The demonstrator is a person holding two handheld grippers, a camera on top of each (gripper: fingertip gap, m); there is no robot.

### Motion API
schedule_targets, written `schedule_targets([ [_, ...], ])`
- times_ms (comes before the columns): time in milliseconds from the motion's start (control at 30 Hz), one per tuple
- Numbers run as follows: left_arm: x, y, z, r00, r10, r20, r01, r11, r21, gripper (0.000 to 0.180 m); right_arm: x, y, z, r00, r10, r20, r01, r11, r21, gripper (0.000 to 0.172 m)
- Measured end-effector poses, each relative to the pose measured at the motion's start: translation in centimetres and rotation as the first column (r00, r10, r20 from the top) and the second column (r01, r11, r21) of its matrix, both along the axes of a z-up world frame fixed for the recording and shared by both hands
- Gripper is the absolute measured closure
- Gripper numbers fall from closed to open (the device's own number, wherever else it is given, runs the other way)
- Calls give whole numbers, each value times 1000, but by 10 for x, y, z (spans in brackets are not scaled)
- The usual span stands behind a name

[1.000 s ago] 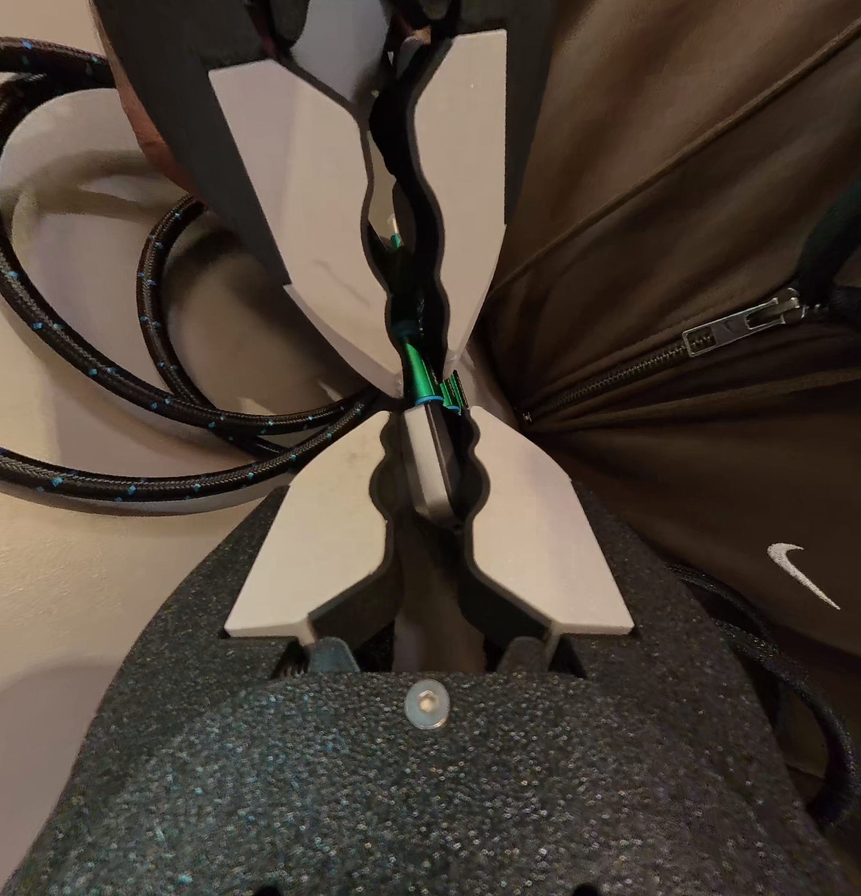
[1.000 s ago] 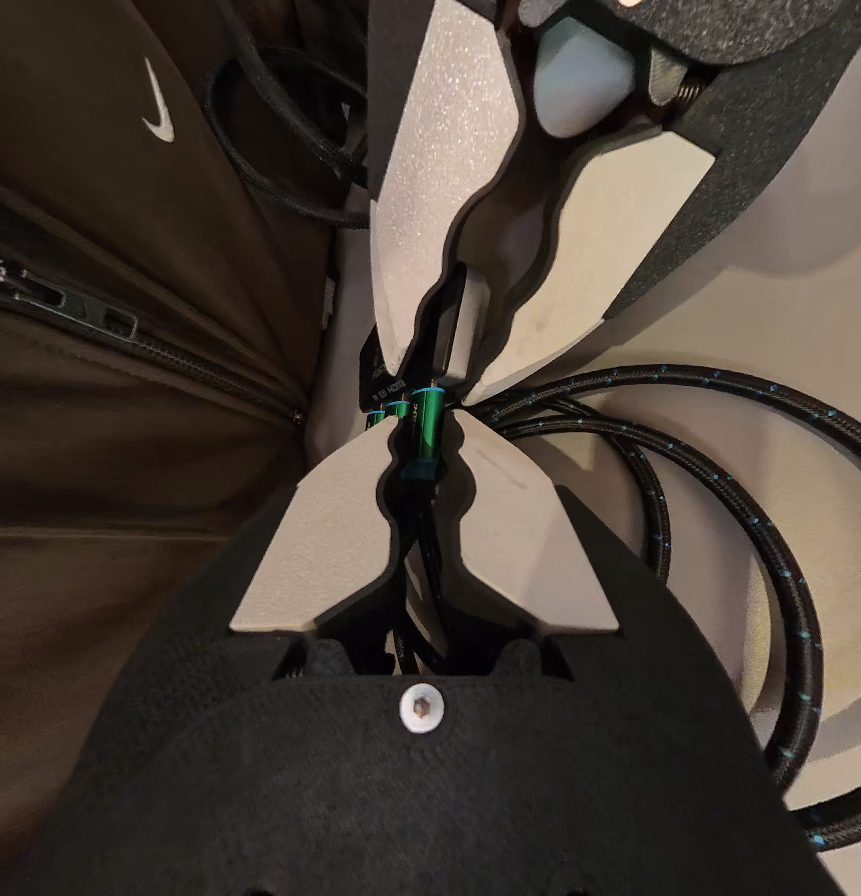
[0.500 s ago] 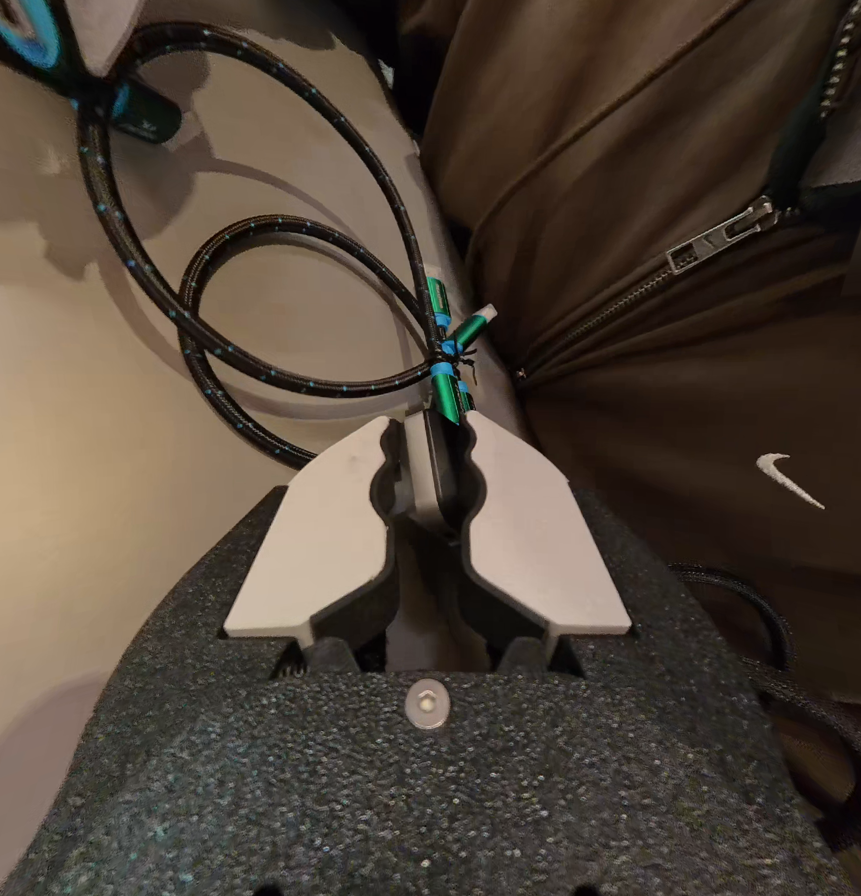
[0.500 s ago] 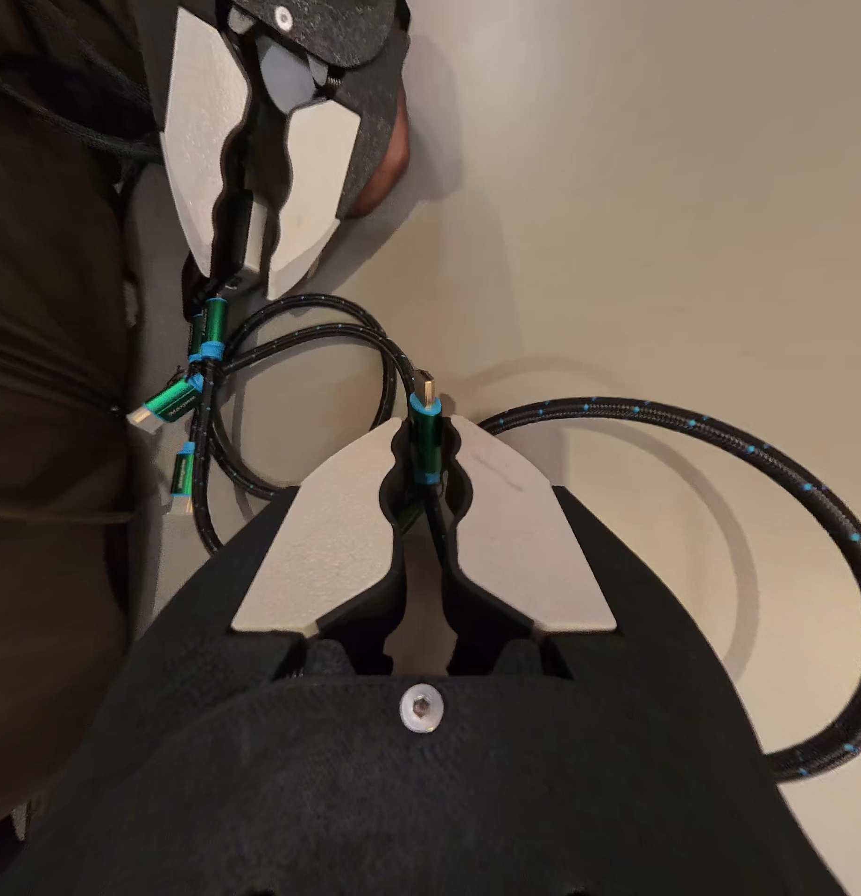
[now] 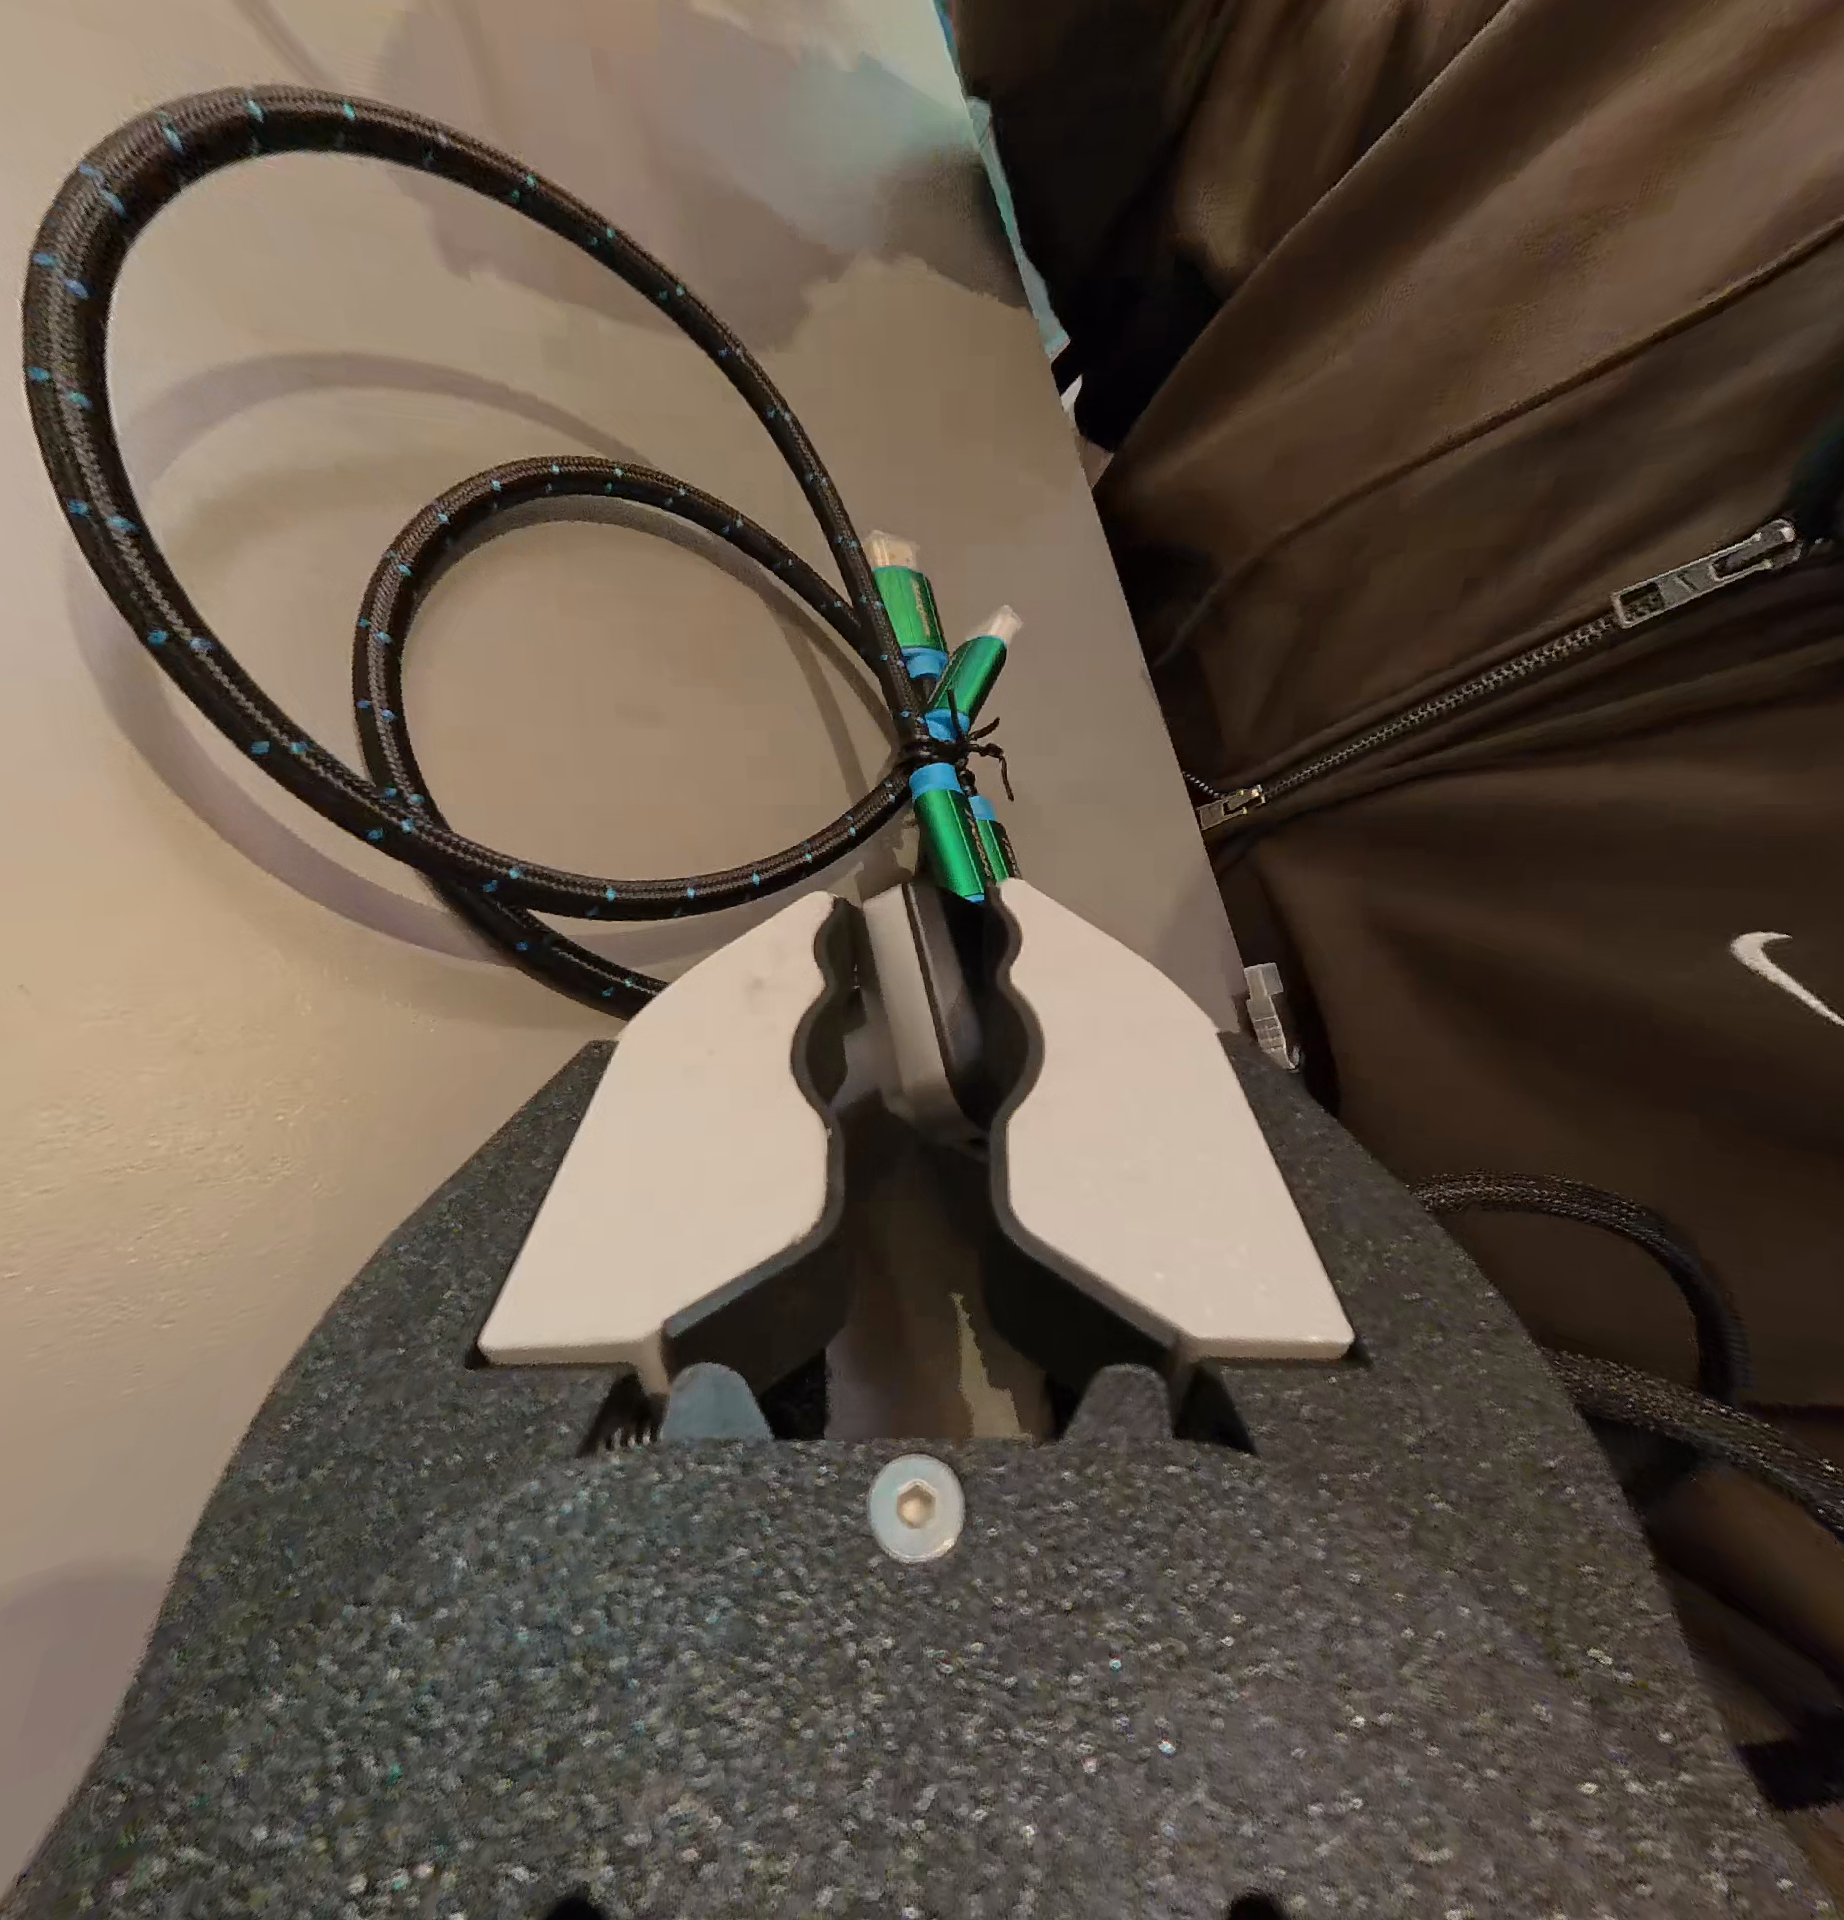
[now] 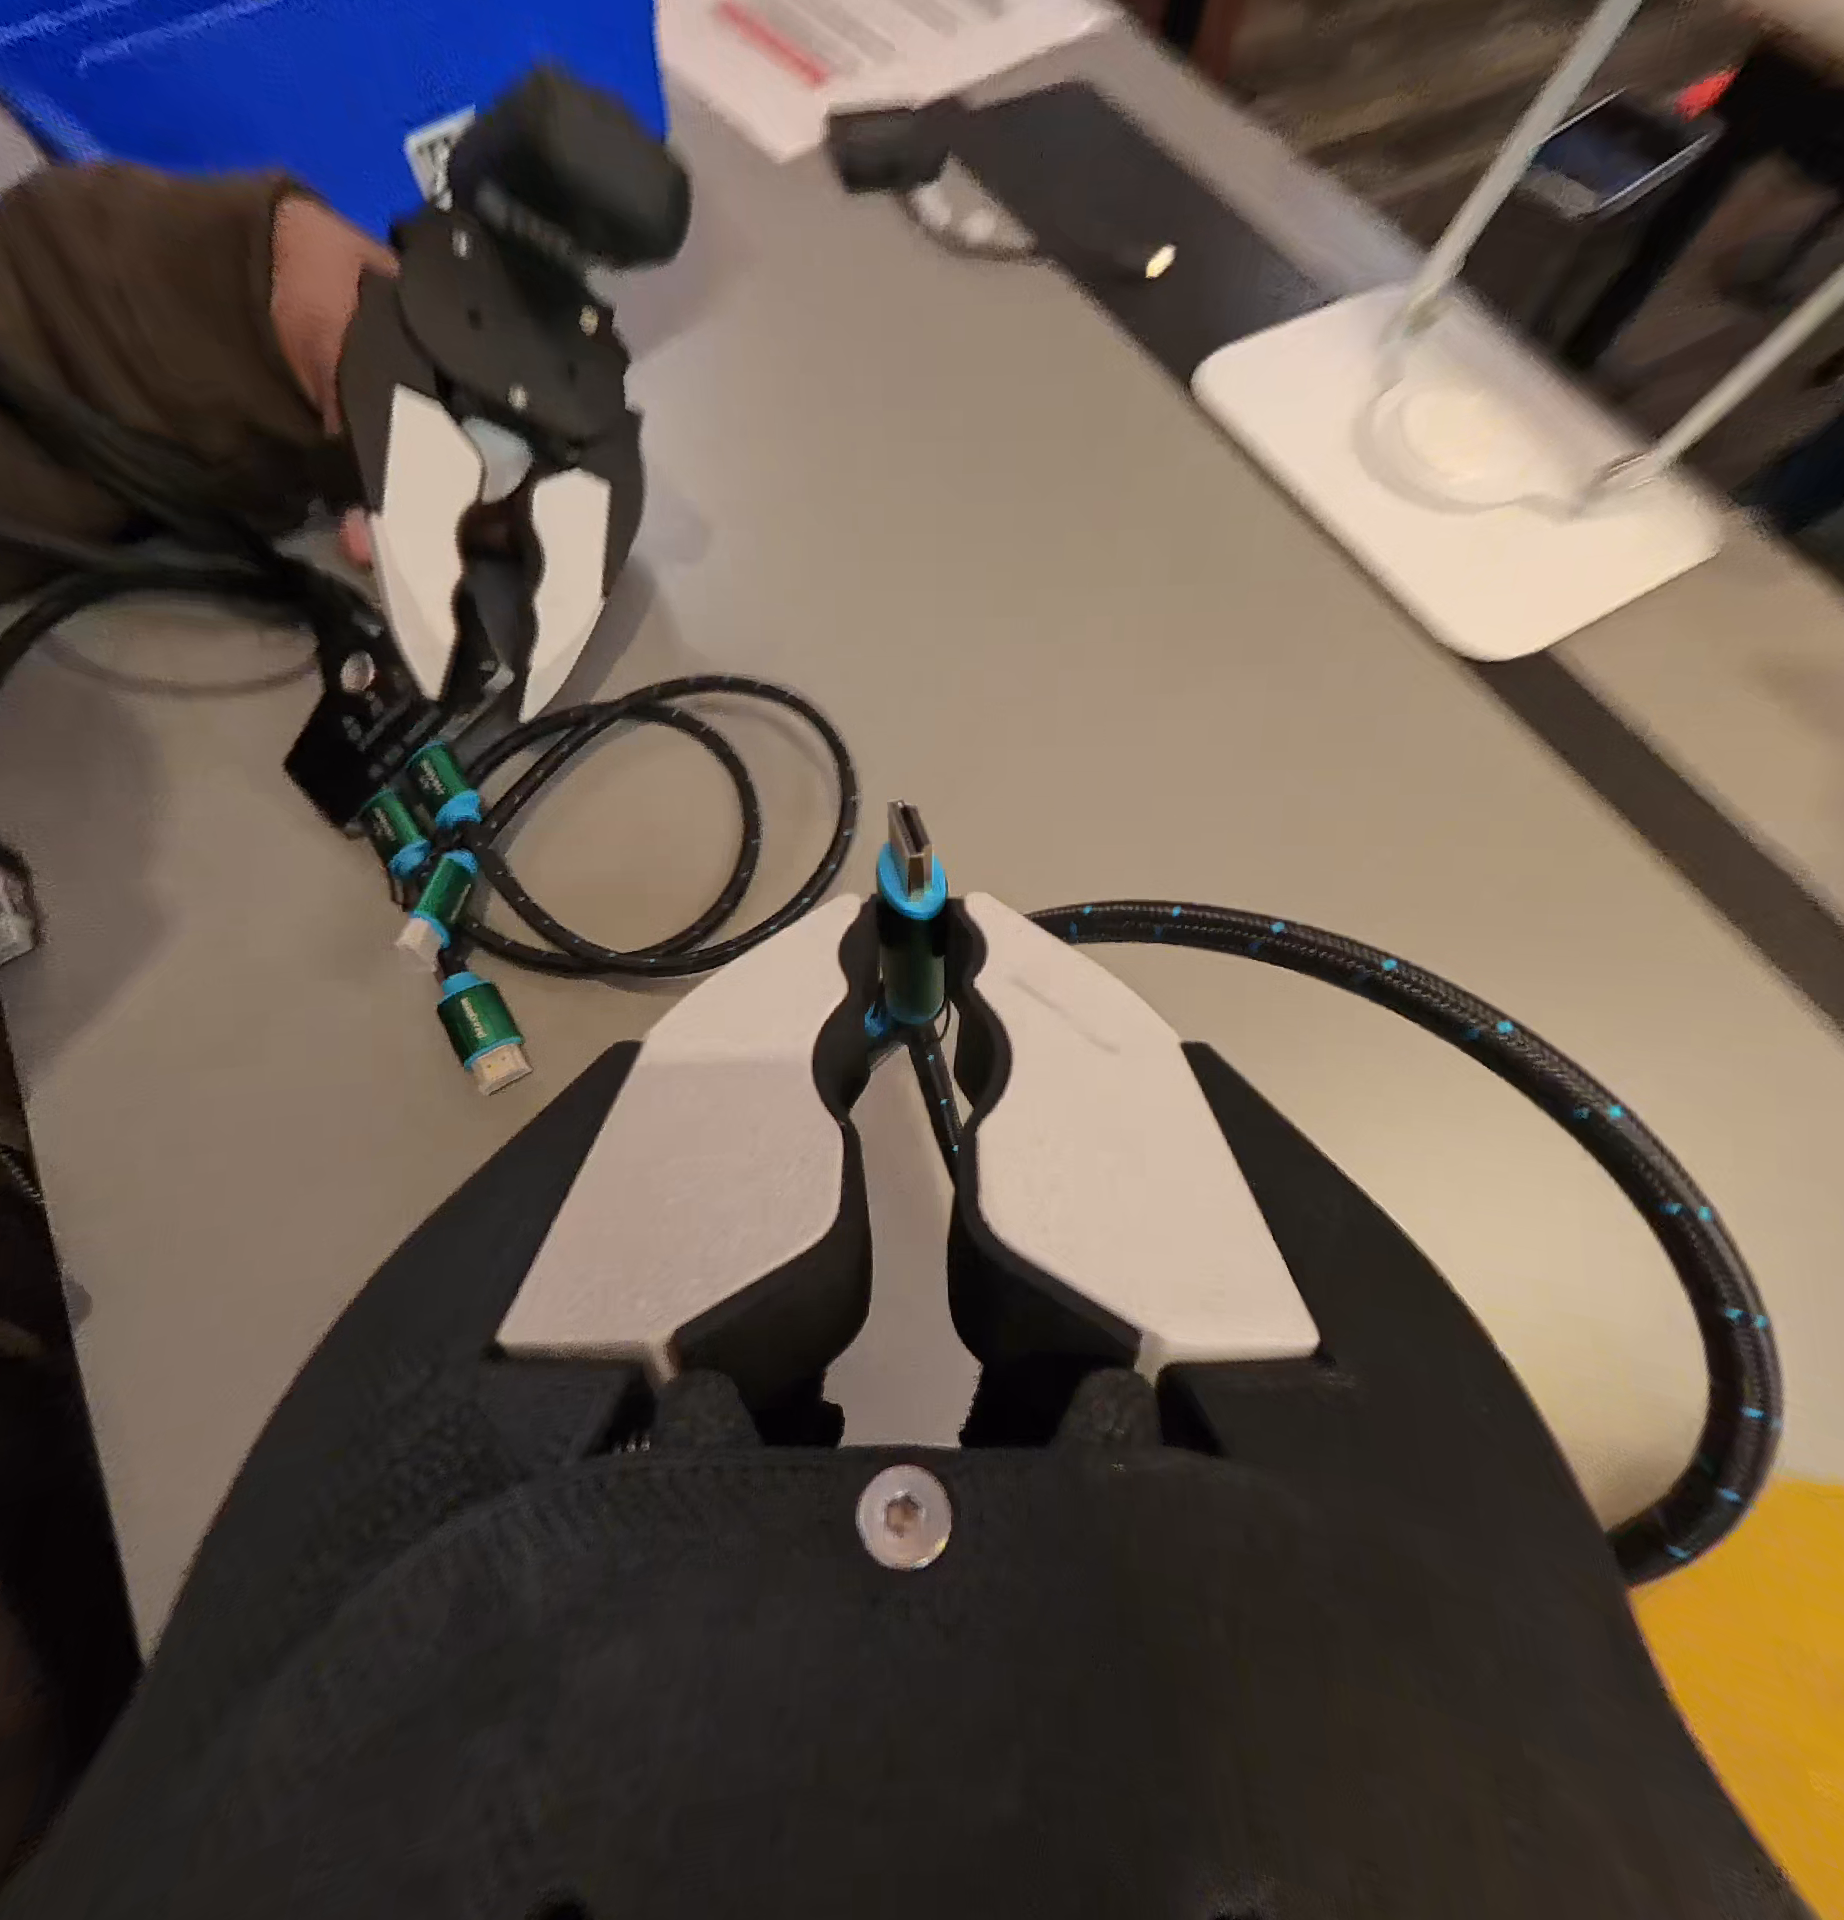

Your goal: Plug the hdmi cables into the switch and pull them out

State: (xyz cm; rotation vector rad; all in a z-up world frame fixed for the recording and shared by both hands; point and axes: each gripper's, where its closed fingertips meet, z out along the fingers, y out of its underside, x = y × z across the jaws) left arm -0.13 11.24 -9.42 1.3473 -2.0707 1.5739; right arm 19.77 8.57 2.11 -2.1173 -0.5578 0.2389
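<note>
The right gripper (image 6: 913,925) is clamped on a green cable plug (image 6: 910,961), metal tip pointing forward above the grey table (image 6: 1105,644). The left gripper (image 5: 923,914) is nearly closed on a flat black-and-grey adapter box (image 5: 923,997), beside other bundled green plugs (image 5: 954,831) and looped braided cable (image 5: 461,831).

- Braided round cable (image 6: 1500,1039): black, flecked with blue.
- Metal-sleeved plug (image 6: 910,961) between the right tool's (image 6: 913,909) pale grey fingers (image 6: 752,1091): green, blue collar.
- Flat box (image 6: 352,743) gripped by the left tool (image 5: 923,904): black; its edge grey.
- Smooth counter (image 6: 1105,644): beige-grey, one yellow corner.
- Zipped jacket (image 5: 1520,727): dark brown, white logo.
- Flat square lamp base (image 6: 1458,478): white.
</note>
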Motion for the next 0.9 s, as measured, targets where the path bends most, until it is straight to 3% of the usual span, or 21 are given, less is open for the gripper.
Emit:
schedule_targets([
  [100,0,0,0,1000,1,4,-1,1000,-5,156,33,-26,47,992,-101,71,97,993,62,160],
  [200,0,0,0,1000,3,5,-3,1000,-6,156,87,-56,65,962,-246,121,244,969,34,160],
  [300,0,0,0,1000,2,4,-2,1000,-9,156,144,-86,51,923,-376,82,381,922,-62,160],
  [467,1,0,0,1000,3,1,-2,1000,-12,156,214,-126,5,829,-543,-134,516,835,-191,160],
  [633,1,0,0,1000,3,-1,-3,1000,-13,156,243,-139,-16,727,-581,-366,528,814,-243,158],
  [767,1,0,0,1000,3,-1,-3,1000,-14,156,257,-142,-19,667,-623,-409,569,780,-261,158],
  [900,1,0,0,1000,3,-1,-3,1000,-14,156,260,-144,-10,661,-643,-387,592,763,-257,158],
])
